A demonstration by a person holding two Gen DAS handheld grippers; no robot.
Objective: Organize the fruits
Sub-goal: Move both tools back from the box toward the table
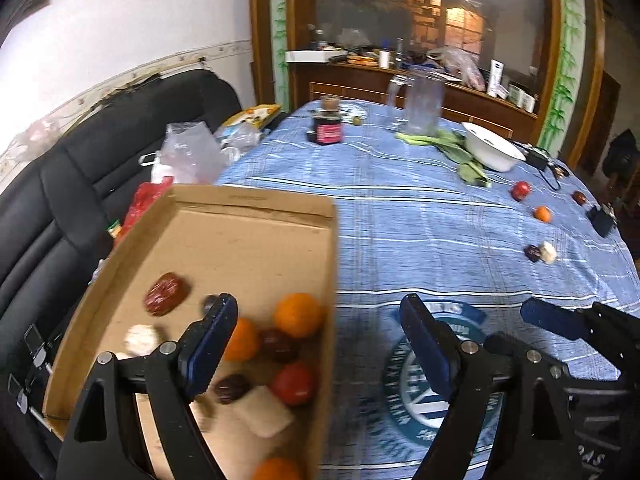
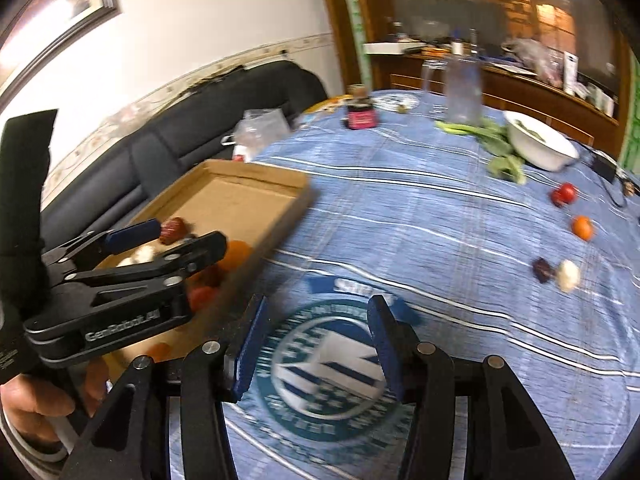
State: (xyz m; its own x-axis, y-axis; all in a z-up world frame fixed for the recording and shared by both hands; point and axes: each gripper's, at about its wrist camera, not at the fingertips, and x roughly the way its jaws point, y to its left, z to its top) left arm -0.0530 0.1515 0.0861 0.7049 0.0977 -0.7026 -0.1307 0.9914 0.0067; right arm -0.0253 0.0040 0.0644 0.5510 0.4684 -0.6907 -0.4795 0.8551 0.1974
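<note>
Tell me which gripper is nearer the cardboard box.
Left. The left gripper hangs over the cardboard box, one of its jaws above the fruit inside. The right gripper is beside the box, over the tablecloth emblem.

"GenRobot.AI" on left hand-held gripper (image 2: 188, 236) body; tablecloth emblem (image 2: 328, 364) lettering blurred.

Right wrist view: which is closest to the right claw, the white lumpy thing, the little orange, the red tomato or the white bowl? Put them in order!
From the right claw, all off to its right:
1. White lumpy thing, beside a dark fruit.
2. Little orange, farther back.
3. Red tomato, behind the orange.
4. White bowl, far back by the greens.
</note>
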